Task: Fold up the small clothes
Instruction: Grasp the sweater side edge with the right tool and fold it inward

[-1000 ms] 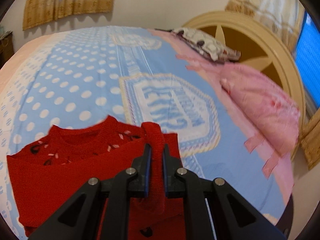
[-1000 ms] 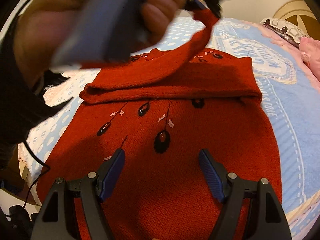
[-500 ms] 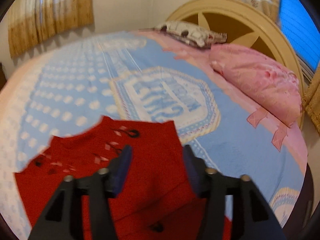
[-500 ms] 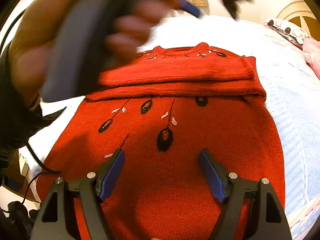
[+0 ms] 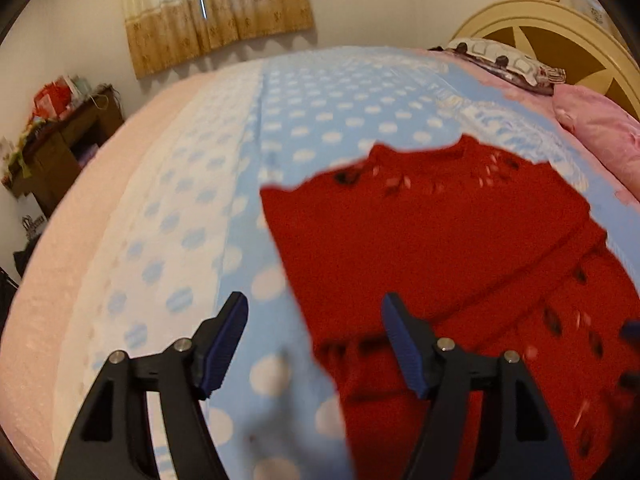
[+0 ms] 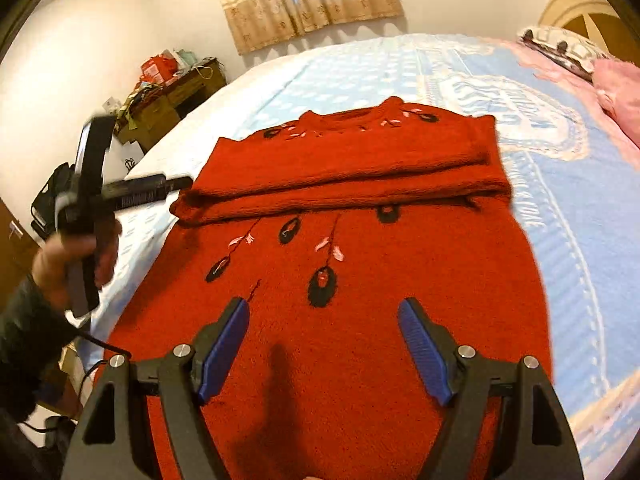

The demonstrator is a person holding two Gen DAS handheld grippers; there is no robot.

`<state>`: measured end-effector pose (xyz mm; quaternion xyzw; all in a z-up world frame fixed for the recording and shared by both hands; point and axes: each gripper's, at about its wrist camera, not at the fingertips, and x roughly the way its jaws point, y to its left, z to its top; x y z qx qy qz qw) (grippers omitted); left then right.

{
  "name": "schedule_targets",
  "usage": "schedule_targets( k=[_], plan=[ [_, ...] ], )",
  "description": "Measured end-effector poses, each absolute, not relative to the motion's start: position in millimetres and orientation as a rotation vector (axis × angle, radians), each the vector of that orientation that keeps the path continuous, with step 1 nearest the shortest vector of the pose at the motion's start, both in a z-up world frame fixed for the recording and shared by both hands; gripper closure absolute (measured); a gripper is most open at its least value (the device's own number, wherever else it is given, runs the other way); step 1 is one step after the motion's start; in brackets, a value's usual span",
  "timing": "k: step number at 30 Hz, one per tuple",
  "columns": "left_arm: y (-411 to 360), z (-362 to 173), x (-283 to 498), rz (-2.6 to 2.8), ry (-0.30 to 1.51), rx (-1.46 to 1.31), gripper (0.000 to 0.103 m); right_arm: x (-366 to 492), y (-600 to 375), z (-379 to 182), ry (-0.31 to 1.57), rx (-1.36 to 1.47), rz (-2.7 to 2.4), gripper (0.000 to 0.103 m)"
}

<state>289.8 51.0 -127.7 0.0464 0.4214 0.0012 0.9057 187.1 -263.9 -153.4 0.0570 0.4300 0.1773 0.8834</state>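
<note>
A red knit sweater (image 6: 360,272) with black and pink embroidery lies flat on the blue bedspread (image 6: 568,216), both sleeves folded across the chest (image 6: 340,180). My right gripper (image 6: 324,312) is open and empty above the sweater's lower body. My left gripper (image 5: 314,308) is open and empty, hovering over the sweater's left edge (image 5: 296,264) and the bedspread (image 5: 192,208). In the right wrist view the left gripper's body (image 6: 86,216) shows in the person's hand at the left of the bed.
Pink pillows (image 5: 600,136) and a patterned pillow (image 5: 504,64) lie by the cream headboard (image 5: 560,28). A cluttered wooden cabinet (image 5: 60,144) stands left of the bed. Curtains (image 5: 216,8) hang behind.
My left gripper let go of the sleeve, opened, and swung away to the left of the sweater. The sleeve now lies folded across the chest. The right gripper stayed put.
</note>
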Motion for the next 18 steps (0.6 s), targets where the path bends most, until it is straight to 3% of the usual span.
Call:
schedule_targets(
  k=[6, 8, 13, 16, 18],
  plan=[
    [38.8, -155.3, 308.9, 0.056, 0.902, 0.199, 0.015, 199.7, -293.6, -111.7, 0.884, 0.018, 0.206, 0.025],
    [51.1, -160.2, 307.2, 0.094, 0.879, 0.196, 0.001, 213.5, -317.9, -96.4, 0.865, 0.081, 0.147, 0.025],
    [63.3, -154.7, 287.5, 0.002, 0.834, 0.097, 0.002, 268.0, -359.7, -90.1, 0.856, 0.202, 0.031, 0.027],
    [63.3, -153.5, 277.1, -0.031, 0.819, 0.076, 0.001, 300.6, -359.4, -102.6, 0.88, 0.196, -0.004, 0.039],
    [70.4, -156.7, 277.7, -0.014, 0.834, 0.038, 0.001, 323.2, -353.1, -114.6, 0.915, 0.2, 0.015, 0.042]
  ],
)
